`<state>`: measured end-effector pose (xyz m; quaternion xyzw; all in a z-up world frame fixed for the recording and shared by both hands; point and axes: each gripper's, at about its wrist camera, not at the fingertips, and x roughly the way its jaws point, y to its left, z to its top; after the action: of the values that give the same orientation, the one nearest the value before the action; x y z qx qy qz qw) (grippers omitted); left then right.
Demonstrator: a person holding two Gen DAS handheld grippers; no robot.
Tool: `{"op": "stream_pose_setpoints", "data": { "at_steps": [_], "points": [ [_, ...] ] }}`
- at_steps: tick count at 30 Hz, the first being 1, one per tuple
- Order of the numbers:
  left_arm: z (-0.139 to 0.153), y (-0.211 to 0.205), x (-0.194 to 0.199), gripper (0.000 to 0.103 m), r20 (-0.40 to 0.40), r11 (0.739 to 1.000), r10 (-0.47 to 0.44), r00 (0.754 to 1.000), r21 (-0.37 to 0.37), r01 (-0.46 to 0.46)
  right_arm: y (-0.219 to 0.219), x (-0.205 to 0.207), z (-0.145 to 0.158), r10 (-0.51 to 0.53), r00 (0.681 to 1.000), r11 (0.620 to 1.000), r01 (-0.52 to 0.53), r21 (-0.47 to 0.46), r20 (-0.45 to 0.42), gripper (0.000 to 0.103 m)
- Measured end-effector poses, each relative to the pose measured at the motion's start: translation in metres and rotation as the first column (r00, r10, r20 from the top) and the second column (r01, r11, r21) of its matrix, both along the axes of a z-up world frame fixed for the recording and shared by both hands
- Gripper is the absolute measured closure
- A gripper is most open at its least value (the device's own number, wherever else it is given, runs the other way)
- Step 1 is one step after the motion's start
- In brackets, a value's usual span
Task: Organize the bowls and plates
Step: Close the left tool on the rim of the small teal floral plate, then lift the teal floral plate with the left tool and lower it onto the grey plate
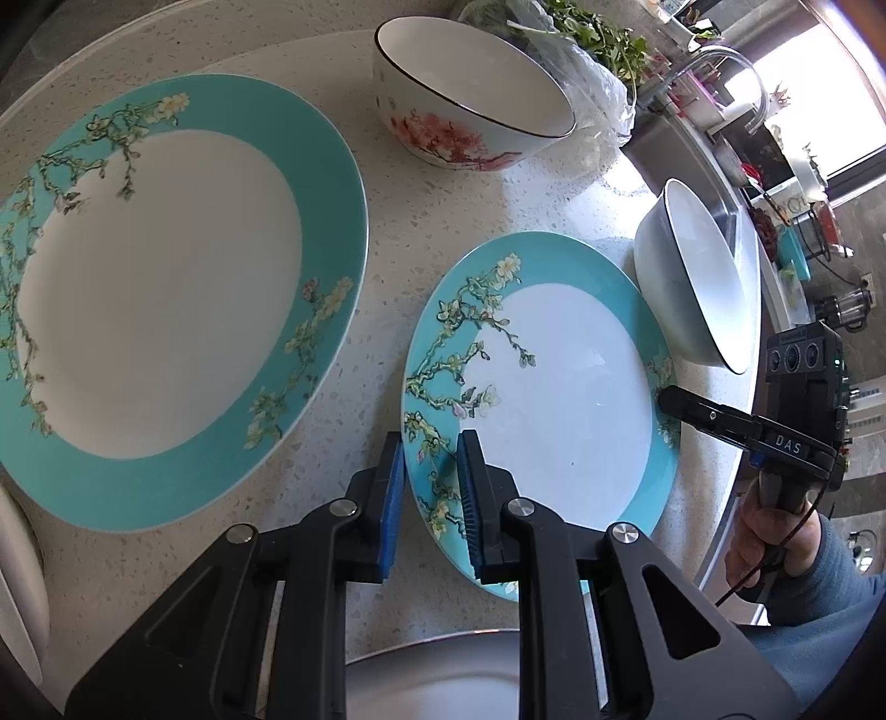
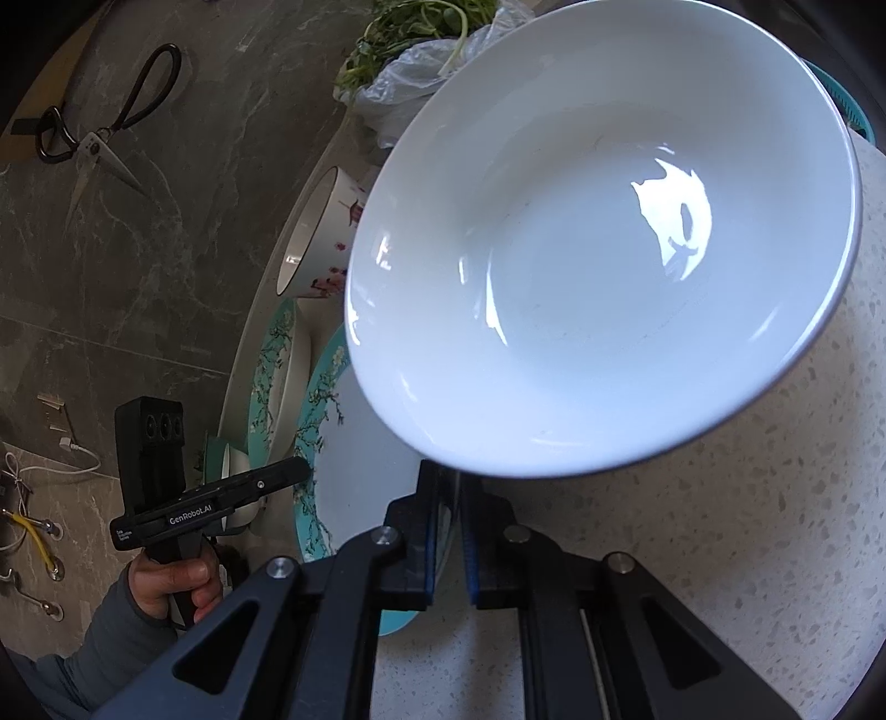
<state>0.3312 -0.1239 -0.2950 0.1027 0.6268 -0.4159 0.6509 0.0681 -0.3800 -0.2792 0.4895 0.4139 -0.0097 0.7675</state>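
Observation:
My left gripper [image 1: 431, 479] straddles the near-left rim of the small teal floral plate [image 1: 554, 387], one blue pad on each side, a narrow gap left; the plate lies on the speckled counter [image 1: 387, 232]. A large teal floral plate [image 1: 166, 288] lies to the left. A white bowl with pink blossoms [image 1: 470, 94] stands behind. My right gripper [image 2: 448, 498] is shut on the rim of a plain white bowl [image 2: 598, 243] and holds it tilted above the counter, also seen in the left wrist view [image 1: 698, 277]. The small plate shows in the right wrist view [image 2: 354, 443].
A bag of greens [image 1: 581, 50] lies behind the blossom bowl. A grey plate [image 1: 443, 675] sits at the near edge, a white dish [image 1: 16, 581] at far left. A sink [image 1: 703, 160] lies to the right. Scissors [image 2: 105, 122] lie on the dark floor.

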Motion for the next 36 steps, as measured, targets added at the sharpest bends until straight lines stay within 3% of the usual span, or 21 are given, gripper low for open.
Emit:
{"op": "stream_pose_setpoints", "data": {
  "at_steps": [12,21,36],
  "points": [
    [0.019,0.021,-0.023,0.087,-0.001,0.999,0.033,0.999,-0.022,-0.033,0.007,0.001,0.020,0.025,1.000,1.000,-0.025,-0.011,0.013,0.093],
    [0.040,0.076,-0.058,0.087,0.031,0.993,0.113,0.993,-0.028,-0.112,0.040,0.007,0.038,0.128,0.991,0.992,-0.127,-0.009,0.033,0.093],
    [0.039,0.213,-0.130,0.087,0.051,0.927,0.376,0.925,-0.002,-0.376,0.129,0.027,0.038,0.394,0.918,0.919,-0.394,0.002,0.043,0.093]
  ]
}}
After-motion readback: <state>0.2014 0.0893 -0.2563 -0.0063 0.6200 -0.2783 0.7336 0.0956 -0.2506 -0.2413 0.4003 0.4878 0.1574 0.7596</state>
